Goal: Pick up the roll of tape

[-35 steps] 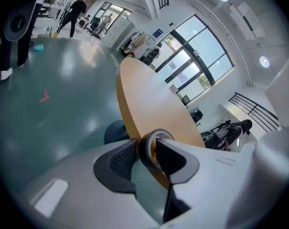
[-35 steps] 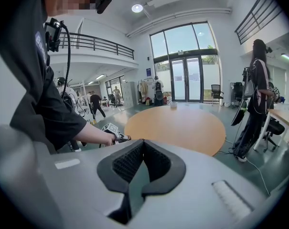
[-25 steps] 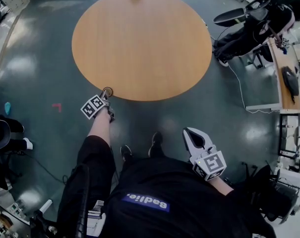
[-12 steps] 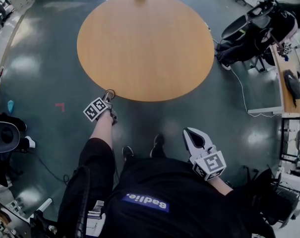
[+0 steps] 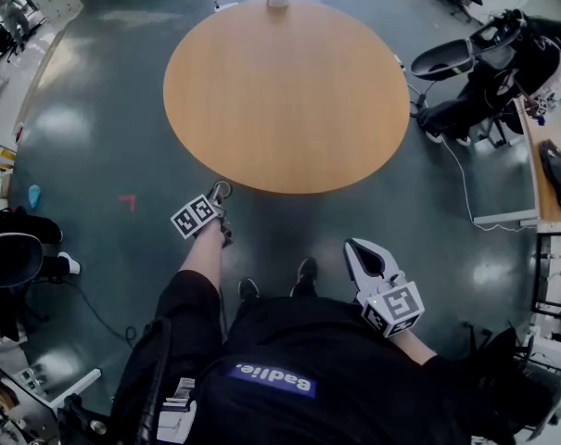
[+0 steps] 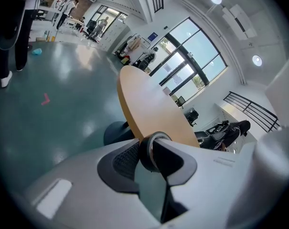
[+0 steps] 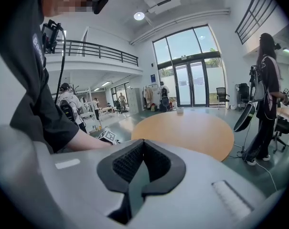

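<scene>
Roll of tape [image 6: 146,152] was seen clamped on edge between the jaws of the left gripper [image 5: 220,194]. It was held left of centre in the head view, just beside the near rim of the round wooden table [image 5: 289,91]. Right gripper [image 5: 356,248] was seen closed, nothing in it, at lower right, apart from the table.

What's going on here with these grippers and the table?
A person holds a gripper in each hand. The left gripper has its jaws clamped on the roll of tape, in the air just off the round wooden table. The right gripper, shut and empty, sits by the person's body.
</scene>
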The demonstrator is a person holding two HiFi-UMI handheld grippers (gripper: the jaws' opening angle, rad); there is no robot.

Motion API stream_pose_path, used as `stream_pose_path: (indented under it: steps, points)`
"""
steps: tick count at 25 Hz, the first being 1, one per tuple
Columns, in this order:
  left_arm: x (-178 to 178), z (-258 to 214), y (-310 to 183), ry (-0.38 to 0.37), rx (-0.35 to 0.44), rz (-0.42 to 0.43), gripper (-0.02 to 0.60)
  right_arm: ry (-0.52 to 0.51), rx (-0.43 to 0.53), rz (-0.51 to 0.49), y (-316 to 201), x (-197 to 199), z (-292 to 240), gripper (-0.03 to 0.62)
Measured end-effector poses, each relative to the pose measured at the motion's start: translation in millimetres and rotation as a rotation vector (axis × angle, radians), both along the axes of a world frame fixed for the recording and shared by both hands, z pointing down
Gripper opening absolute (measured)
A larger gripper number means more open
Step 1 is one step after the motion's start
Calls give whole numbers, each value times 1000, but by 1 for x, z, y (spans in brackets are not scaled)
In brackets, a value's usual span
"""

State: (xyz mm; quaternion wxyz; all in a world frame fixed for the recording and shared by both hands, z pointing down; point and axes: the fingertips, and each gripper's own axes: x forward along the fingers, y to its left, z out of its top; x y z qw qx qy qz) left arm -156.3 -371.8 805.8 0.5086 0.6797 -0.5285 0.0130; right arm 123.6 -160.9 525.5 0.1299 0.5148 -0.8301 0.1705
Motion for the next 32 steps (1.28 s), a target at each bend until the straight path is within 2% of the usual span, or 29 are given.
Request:
stream_pose_path:
  steps: [6, 15, 22, 32]
  points:
    - [16, -25, 17, 14, 37, 47, 104, -19, 20, -12, 6, -6, -7, 6]
    - [58, -73, 51, 71, 125, 140, 104, -42, 56, -39, 24, -14, -8, 6]
    - [88, -129, 75, 120, 197, 214, 104, -81, 69, -57, 23, -26, -19, 6]
    - [115, -208, 113, 129, 359, 289, 104, -143, 76, -74, 22, -32, -18, 6]
